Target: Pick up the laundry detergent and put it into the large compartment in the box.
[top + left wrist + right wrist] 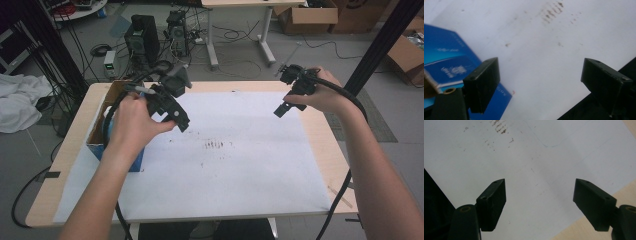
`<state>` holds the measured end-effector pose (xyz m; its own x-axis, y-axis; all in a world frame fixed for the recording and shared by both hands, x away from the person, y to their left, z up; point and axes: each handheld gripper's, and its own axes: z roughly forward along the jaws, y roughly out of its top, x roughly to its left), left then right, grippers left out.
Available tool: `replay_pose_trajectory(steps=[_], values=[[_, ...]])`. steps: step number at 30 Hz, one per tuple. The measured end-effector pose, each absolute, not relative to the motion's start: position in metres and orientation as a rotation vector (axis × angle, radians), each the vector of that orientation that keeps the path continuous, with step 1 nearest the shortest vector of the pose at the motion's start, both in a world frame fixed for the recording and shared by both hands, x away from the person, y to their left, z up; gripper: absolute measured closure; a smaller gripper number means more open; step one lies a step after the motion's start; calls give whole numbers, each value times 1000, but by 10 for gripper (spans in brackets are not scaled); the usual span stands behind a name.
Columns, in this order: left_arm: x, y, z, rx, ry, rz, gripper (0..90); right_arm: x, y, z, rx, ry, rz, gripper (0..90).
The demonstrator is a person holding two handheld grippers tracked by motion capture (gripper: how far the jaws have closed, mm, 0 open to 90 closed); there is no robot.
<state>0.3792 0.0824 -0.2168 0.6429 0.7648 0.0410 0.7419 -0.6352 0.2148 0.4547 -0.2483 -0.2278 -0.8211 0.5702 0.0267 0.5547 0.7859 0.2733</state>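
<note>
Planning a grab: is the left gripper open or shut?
Open: the left gripper has its fingers wide apart, white paper between them.

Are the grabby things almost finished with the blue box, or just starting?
Just starting, it seems. Nothing looks done yet: the white sheet carries only some brown specks. The blue box sits open at the table's left edge. The left gripper hangs open beside it, fingers empty. The right gripper is open too, above the sheet. Any grabbing or moving is still left to do.
</note>
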Motion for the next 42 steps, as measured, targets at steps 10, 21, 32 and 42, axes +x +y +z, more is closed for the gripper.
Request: replay_pose_trajectory(steps=[10, 21, 32, 42], values=[[371, 49, -241, 2753, 1106, 157, 162, 454, -249, -229, 926, 2915, 415, 264], [361, 19, -268, 2819, 1001, 126, 162, 452, -251, -229, 929, 2915, 415, 265], [365, 14, -274, 2833, 974, 102, 159, 454, -251, -230, 932, 2918, 405, 264], [364, 16, -274, 2829, 972, 100, 160, 456, -246, -232, 931, 2923, 390, 262]])
